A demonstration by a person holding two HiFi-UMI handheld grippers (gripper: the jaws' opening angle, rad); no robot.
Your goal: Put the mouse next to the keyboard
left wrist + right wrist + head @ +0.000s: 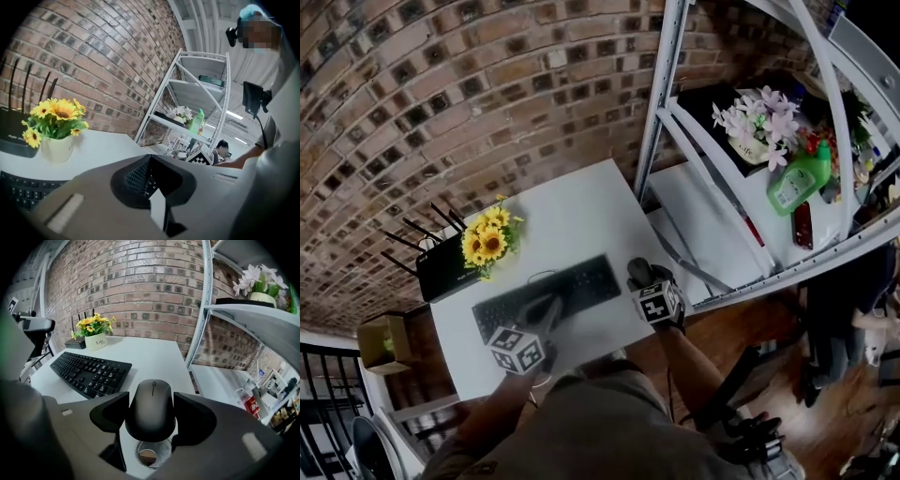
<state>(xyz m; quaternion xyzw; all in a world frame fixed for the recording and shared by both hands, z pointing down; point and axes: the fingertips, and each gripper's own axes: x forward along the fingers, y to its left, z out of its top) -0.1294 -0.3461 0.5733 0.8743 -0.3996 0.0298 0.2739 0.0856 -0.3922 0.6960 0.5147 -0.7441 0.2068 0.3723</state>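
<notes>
A black mouse [151,406] sits between the jaws of my right gripper [151,414], whose pads lie against both its sides. In the head view the mouse [638,272] is just off the right end of the black keyboard [548,292], with my right gripper [644,283] behind it. The keyboard [89,371] lies to the mouse's left on the white table [572,211]. My left gripper [540,317] hovers over the keyboard's front edge. Its jaws [149,180] look closed together with nothing between them. A strip of keyboard [23,190] shows at that view's lower left.
A white vase of sunflowers [490,242] and a black router [441,267] stand behind the keyboard. A white metal shelf rack [750,169] with pink flowers and a green bottle [797,178] rises right of the table. A cardboard box [382,342] sits at the left.
</notes>
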